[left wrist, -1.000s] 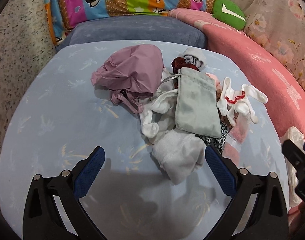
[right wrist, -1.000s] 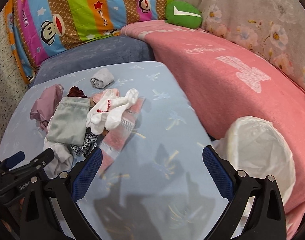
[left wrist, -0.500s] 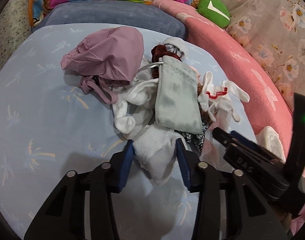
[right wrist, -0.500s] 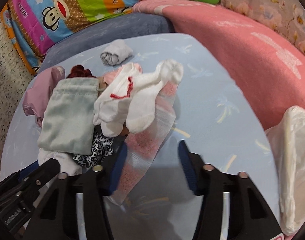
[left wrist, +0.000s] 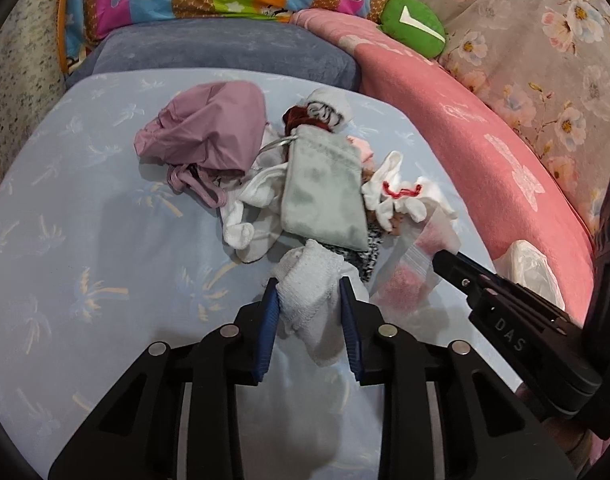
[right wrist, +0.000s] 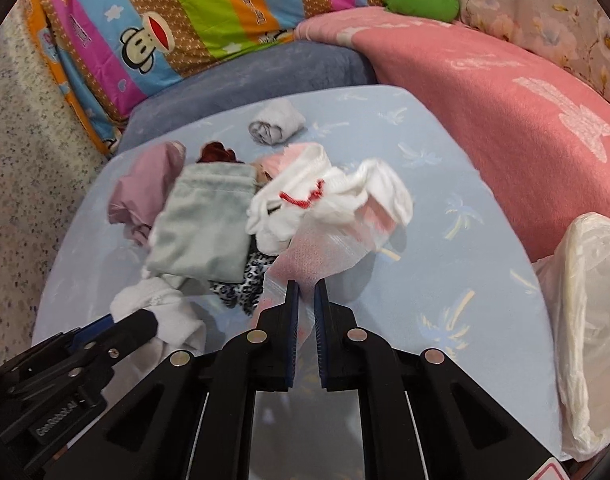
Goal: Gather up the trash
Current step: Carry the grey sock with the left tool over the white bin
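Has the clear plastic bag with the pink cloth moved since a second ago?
Yes. The plastic bag, pinched by the right claw, has lifted off the blue mat, tipping the white socks.

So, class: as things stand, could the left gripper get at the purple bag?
Probably not yet: the left gripper is shut on a white sock. The purple bag lies uncovered, so the way looks free.

Fluffy white terry sock; velvety grey pouch; crinkly clear plastic bag; matt cloth.
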A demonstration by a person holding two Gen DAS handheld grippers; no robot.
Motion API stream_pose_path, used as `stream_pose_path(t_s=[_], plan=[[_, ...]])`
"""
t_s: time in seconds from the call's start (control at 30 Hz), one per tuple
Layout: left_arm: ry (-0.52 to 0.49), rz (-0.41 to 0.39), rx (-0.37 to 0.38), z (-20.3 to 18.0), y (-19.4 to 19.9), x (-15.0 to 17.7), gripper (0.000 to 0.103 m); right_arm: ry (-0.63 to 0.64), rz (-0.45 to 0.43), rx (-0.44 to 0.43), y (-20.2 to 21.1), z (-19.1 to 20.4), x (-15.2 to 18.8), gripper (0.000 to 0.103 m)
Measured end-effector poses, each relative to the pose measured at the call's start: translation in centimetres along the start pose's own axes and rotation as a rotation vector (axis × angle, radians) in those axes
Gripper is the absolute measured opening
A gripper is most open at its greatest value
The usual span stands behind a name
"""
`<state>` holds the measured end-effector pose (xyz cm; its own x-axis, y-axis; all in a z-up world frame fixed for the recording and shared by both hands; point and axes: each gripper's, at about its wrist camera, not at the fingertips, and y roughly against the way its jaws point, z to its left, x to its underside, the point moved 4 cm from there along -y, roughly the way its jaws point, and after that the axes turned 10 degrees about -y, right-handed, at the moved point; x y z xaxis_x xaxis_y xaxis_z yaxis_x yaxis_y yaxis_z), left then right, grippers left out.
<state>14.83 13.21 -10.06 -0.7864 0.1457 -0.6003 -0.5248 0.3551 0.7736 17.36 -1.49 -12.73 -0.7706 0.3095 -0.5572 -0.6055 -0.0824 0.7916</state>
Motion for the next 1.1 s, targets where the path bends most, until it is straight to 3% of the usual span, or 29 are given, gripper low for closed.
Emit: stream_pose_path(t_s=[0.33, 0.57, 0.87, 1.1], plan=[[-0.104, -0.11, 0.004, -4.9, 4.6, -2.0, 0.028, -0.01, -0.17, -0.052, 10.0, -1.1, -1.6, 0.009], [-0.191, -0.183, 0.039, -9.2, 7.0, -3.5, 0.028, -0.036, -0.29, -0.043, 16.4, -3.8, -3.0, 0.009], [-0.319, -0.242, 0.129, -16.4, 7.9, -5.2, 0.029, -0.116, -0.419, 0.019, 23.2, -10.6, -4.3, 0.009], [-0.405, -0.248, 0.203, -21.9, 7.5, -5.1, 0.029, -0.194, -0.458, 0.081, 25.8, -16.5, -4.1, 0.009]])
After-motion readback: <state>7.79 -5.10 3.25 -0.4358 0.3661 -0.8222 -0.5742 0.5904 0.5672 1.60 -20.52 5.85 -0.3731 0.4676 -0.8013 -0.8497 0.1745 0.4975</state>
